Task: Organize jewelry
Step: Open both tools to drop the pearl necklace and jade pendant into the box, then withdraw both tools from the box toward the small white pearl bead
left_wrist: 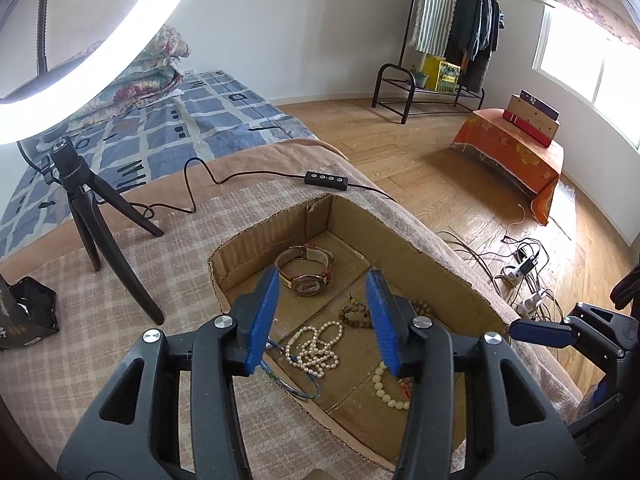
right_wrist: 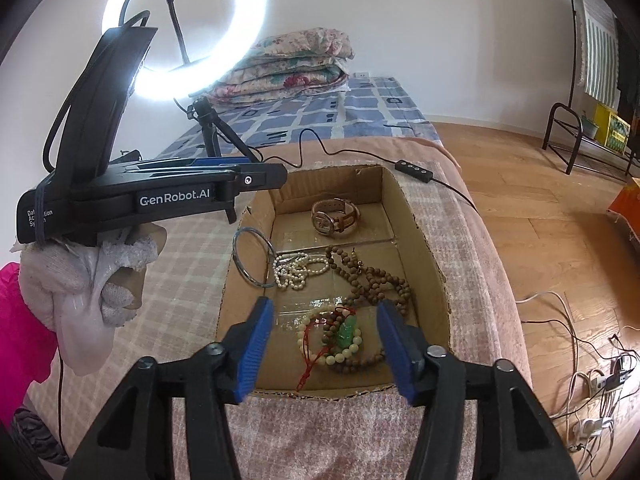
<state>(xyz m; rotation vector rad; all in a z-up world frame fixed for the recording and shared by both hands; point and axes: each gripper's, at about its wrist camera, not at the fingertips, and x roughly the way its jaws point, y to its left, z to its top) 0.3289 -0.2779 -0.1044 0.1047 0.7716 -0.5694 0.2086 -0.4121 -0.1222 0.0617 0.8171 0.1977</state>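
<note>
Left wrist view: left gripper (left_wrist: pixel 322 322) spread, empty, above cardboard box (left_wrist: pixel 420 248); watch (left_wrist: pixel 306 270) at far end, pearl necklace (left_wrist: pixel 316 346) below pads.
Right wrist view: right gripper (right_wrist: pixel 326 346) spread, empty, over jade-pendant bracelets (right_wrist: pixel 344 334); bangle (right_wrist: pixel 252 258) leans on box's left wall.

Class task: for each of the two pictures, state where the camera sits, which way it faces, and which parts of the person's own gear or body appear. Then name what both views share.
Left wrist: on the left gripper, looking down into the cardboard box toward the clothes rack; the right gripper's tip shows at right.
Right wrist: on the right gripper, facing the box and ring light; the gloved left hand shows.
Shared: box, watch, pearl necklace.
</note>
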